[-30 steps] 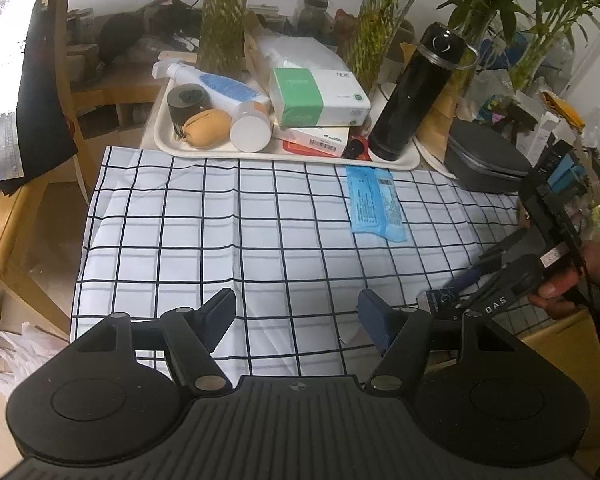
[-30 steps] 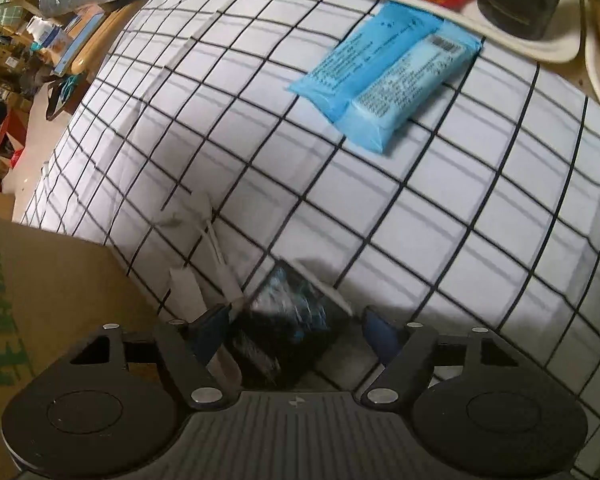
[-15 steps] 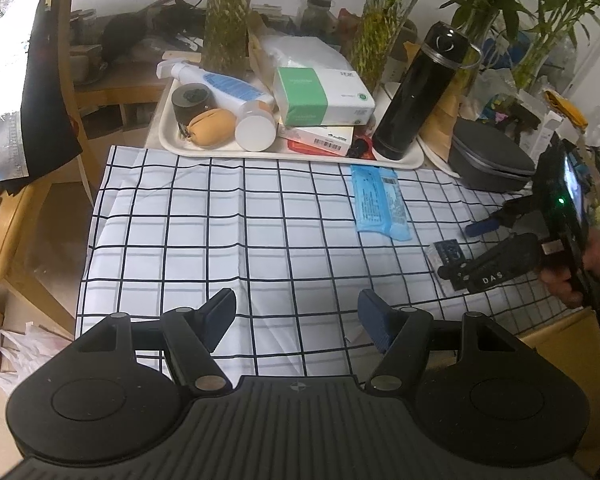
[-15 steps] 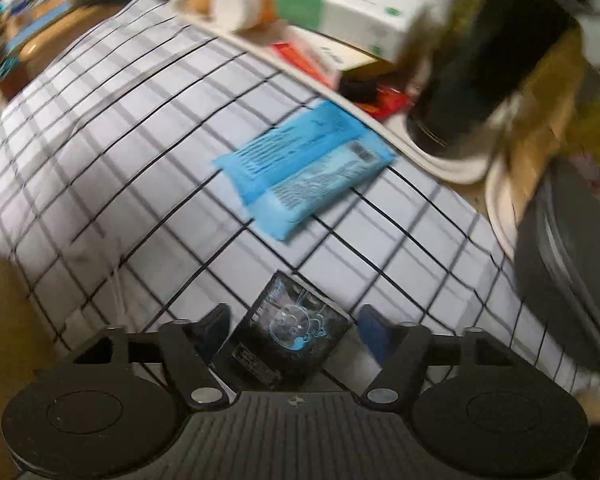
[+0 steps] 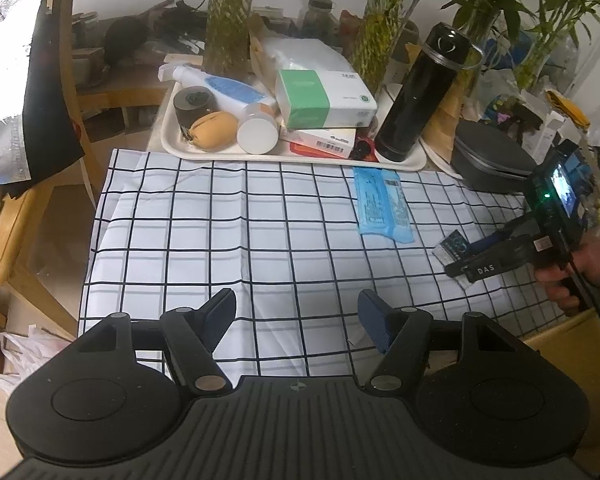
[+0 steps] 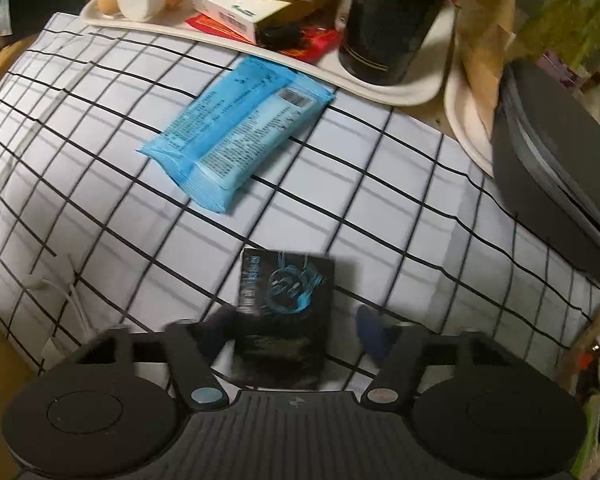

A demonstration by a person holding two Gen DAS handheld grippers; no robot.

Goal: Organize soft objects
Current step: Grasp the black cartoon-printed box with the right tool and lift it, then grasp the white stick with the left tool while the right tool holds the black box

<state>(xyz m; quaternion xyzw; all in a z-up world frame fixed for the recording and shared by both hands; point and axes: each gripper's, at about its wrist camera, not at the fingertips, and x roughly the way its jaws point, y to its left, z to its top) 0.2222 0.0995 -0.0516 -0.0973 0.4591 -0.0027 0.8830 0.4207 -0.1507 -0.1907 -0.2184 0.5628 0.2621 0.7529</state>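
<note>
Checked cloth covered the counter [image 5: 204, 240], a crowded tray [image 5: 168, 142] at its far edge. Little looked sorted: the blue pack [image 6: 236, 136] lay near that tray, and the right tool [image 6: 296, 330] was closing around the dark packet [image 6: 286, 312], pads not yet pressing. The left tool [image 5: 296, 316] hung apart, empty.
</note>
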